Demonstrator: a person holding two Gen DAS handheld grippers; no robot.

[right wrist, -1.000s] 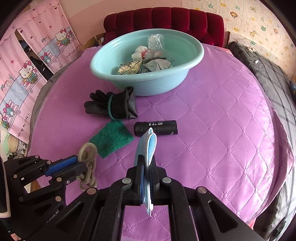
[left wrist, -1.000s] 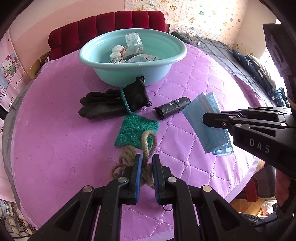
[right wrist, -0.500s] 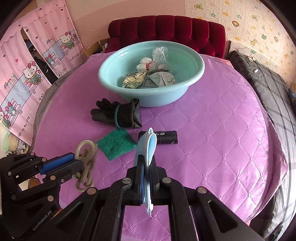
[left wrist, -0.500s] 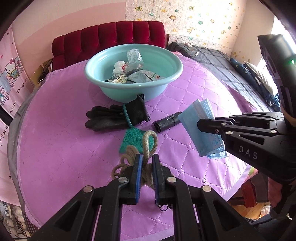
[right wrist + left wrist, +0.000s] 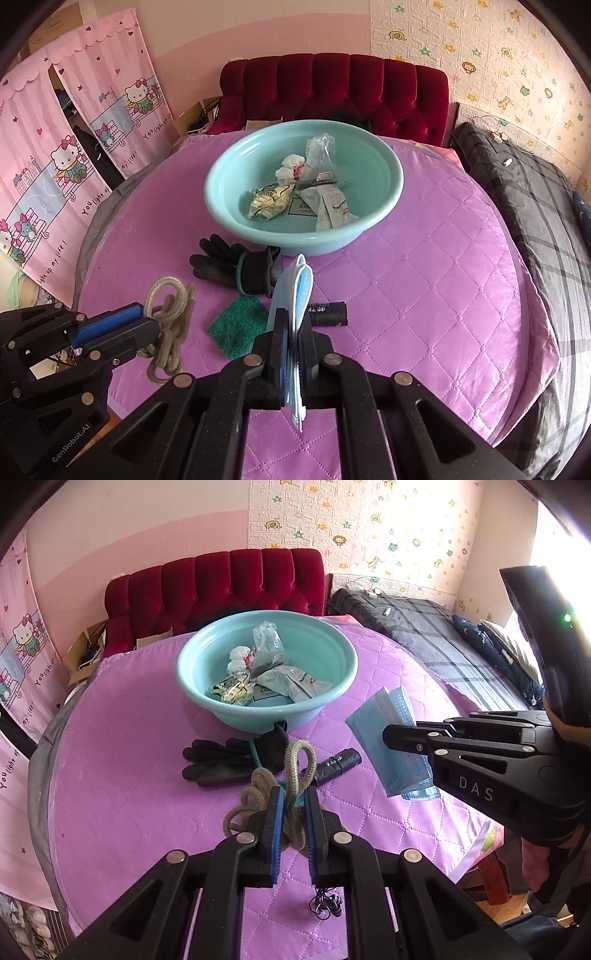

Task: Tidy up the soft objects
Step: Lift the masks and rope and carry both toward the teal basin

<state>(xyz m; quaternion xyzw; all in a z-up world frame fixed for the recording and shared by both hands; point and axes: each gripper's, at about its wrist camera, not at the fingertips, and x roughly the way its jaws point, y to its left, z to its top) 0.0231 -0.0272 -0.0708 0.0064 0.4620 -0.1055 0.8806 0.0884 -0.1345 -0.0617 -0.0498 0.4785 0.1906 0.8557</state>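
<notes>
"DAS" on right claw point(image 5: 391, 734), gripping mask point(image 5: 391, 738)

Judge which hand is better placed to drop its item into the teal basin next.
Right, narrowly. The right gripper, shut on the blue face masks, sits in line with the teal basin. The left gripper, shut on the rope, is off to the side.

Gloves point(image 5: 240, 269) before the basin point(image 5: 384, 206), scrub pad point(image 5: 236, 328) nearer, roll point(image 5: 328, 314) rightward.
</notes>
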